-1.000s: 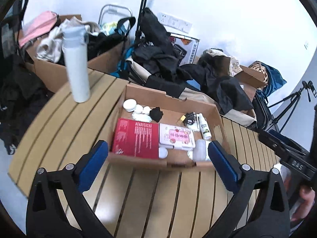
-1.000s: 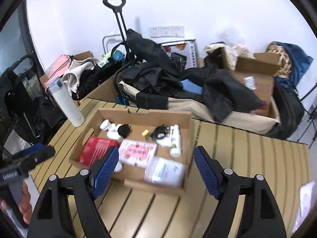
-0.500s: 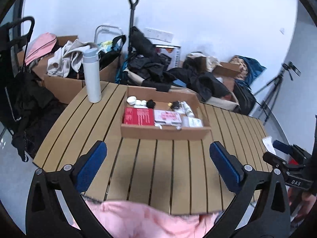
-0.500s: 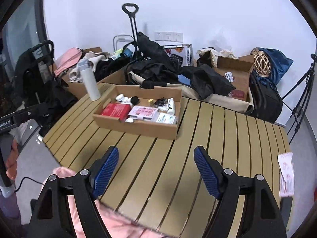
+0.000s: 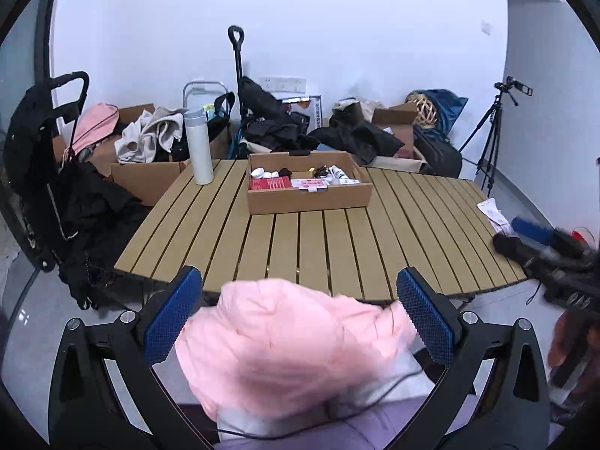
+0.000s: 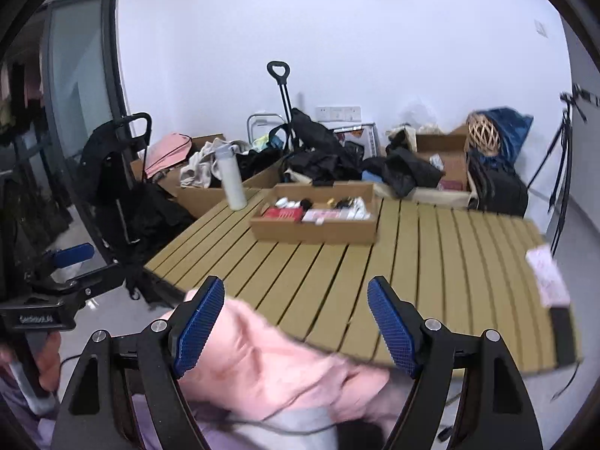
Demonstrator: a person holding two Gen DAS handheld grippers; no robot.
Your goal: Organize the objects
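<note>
The left gripper (image 5: 298,317) has its jaws spread wide, with nothing pinched; the right gripper (image 6: 296,328) is equally spread and empty. Both hang off the near edge of the slatted table (image 5: 337,240), above a pink garment (image 5: 292,345), possibly brushing it, though blur hides this. The cardboard box (image 5: 309,197) of small objects sits near the table's far edge, a white bottle (image 5: 198,146) at the far left corner.

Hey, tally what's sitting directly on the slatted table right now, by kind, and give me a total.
White bottle: 1
Cardboard tray of small items: 1
Printed paper slip at the table's right edge: 1
Total: 3
</note>
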